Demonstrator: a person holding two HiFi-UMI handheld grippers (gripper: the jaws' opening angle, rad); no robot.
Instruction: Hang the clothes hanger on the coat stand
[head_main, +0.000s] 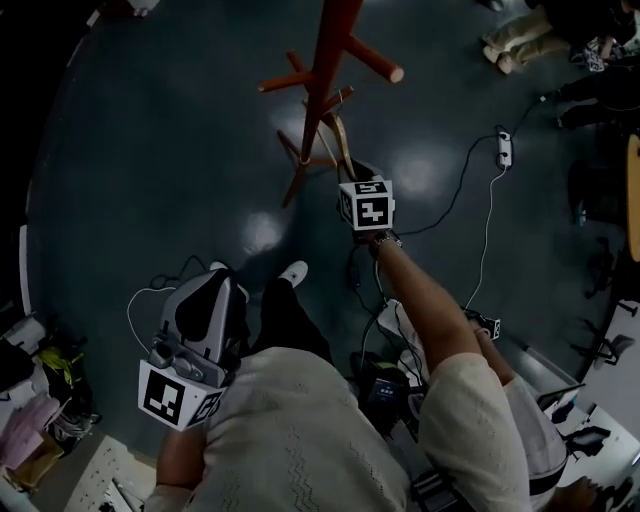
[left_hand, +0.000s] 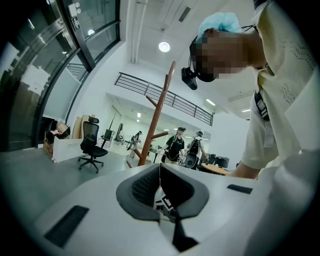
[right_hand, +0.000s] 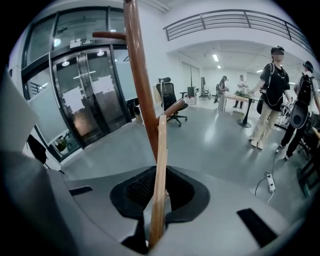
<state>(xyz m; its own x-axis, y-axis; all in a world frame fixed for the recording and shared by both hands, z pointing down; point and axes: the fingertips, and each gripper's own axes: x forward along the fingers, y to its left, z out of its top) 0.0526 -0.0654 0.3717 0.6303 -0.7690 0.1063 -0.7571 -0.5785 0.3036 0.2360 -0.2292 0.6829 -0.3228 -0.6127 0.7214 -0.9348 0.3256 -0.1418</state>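
Right gripper (right_hand: 159, 186) is clamped on the hanger (right_hand: 160, 145), whose wooden bar runs up between my jaws. Just past it rises the stand (right_hand: 141, 85), with a peg by the bar's top; I cannot tell if they touch. Only the head view shows the hanger's curve beside the stand's lower pegs. Left gripper (left_hand: 160, 187) has its jaws together on nothing, with the stand far ahead.

The clothes hanger (right_hand: 159, 165) is sitting between the 2 jaws of the right gripper (right_hand: 161, 196), just before the coat stand (head_main: 323, 88), while the left gripper (left_hand: 160, 181) is hanging low at the person's left, well apart from both.
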